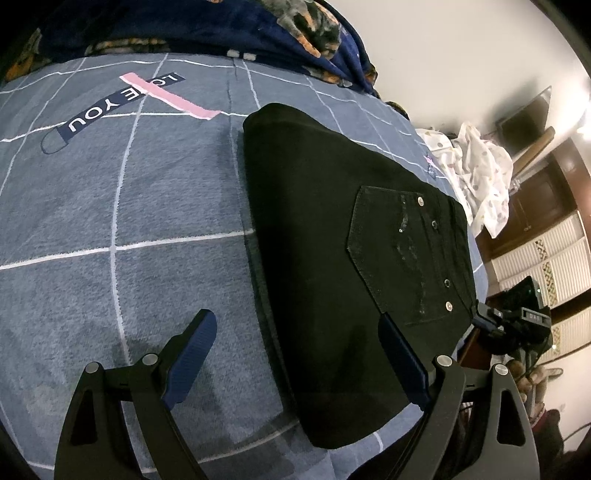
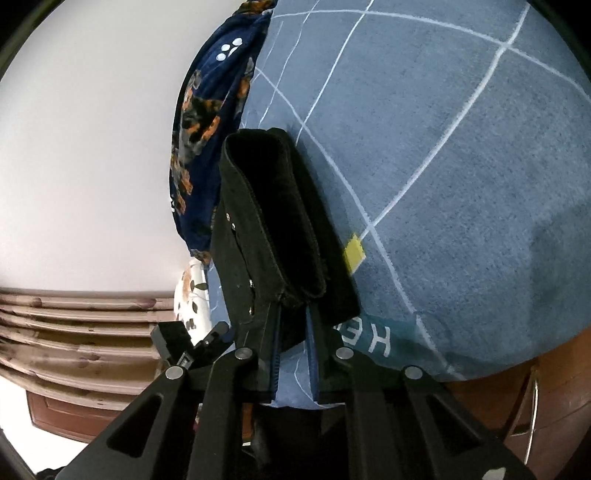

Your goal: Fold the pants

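Observation:
Folded black pants (image 1: 332,258) lie on the blue-grey checked bed cover (image 1: 129,221), back pocket with rivets facing up. My left gripper (image 1: 295,350) stands open and wide over their near left edge: one finger hovers over the bare cover, the other over the black cloth, nothing pinched. In the right wrist view the pants (image 2: 273,221) show as a thick stack of layers seen end-on. My right gripper (image 2: 295,328) is shut on that stack's near edge, its tips buried in the cloth. It also shows at the pants' right edge as the right gripper (image 1: 495,319).
A dark blue floral blanket (image 1: 221,26) is bunched along the far side of the bed. A white dotted garment (image 1: 476,173) lies at the bed's right edge. A small yellow tag (image 2: 354,254) sits beside the pants. Wooden furniture (image 2: 74,332) stands past the bed.

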Demonstrator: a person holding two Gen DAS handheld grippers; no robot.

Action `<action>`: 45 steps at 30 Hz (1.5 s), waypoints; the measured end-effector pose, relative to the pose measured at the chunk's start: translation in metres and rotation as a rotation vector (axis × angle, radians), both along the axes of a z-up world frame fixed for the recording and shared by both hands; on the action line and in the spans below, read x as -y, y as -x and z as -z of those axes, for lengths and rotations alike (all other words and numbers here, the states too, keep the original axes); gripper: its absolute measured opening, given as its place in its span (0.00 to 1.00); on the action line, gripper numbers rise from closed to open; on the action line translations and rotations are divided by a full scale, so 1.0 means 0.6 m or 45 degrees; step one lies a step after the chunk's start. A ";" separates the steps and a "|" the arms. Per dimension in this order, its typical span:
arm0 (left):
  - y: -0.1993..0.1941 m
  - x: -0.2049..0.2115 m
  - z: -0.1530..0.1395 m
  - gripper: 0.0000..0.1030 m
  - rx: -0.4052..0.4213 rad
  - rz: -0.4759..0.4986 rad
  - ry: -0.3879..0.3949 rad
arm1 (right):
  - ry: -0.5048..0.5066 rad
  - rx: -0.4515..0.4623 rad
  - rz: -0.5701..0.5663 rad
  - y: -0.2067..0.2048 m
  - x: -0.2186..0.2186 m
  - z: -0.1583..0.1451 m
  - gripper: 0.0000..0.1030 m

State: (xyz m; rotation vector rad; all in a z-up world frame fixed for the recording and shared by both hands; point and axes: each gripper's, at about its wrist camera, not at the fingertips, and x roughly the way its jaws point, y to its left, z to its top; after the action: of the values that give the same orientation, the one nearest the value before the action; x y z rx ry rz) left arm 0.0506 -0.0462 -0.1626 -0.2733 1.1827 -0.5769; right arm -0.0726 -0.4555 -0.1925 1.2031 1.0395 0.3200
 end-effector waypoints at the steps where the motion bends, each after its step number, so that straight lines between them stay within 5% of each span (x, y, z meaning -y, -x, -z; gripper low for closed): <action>1: 0.001 0.000 0.000 0.86 0.005 0.002 0.000 | -0.004 -0.003 0.002 0.000 0.000 0.001 0.11; 5: 0.006 0.000 0.000 0.86 0.017 0.008 -0.010 | 0.021 0.011 -0.015 -0.002 -0.002 -0.008 0.19; 8: 0.008 0.002 -0.001 0.86 0.027 0.007 -0.014 | 0.153 0.043 -0.052 -0.009 -0.010 -0.033 0.23; 14: 0.009 0.005 -0.002 0.86 0.039 0.014 -0.030 | 0.401 0.130 -0.094 -0.036 -0.016 -0.080 0.51; 27: 0.020 0.040 -0.004 0.86 0.137 0.079 -0.242 | 0.709 0.128 -0.287 -0.137 -0.077 -0.053 0.59; 37: 0.016 0.048 -0.002 0.87 0.168 0.100 -0.294 | 0.661 0.138 -0.293 -0.165 -0.059 -0.043 0.61; 45: 0.012 0.056 0.000 0.89 0.196 0.114 -0.333 | 0.636 0.196 -0.421 -0.177 -0.086 -0.044 0.80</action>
State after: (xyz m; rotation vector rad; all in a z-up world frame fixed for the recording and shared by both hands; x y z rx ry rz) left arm 0.0434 -0.0796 -0.1628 0.0465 1.1110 -0.5048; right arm 0.0335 -0.4038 -0.1660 0.5500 1.1003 0.3755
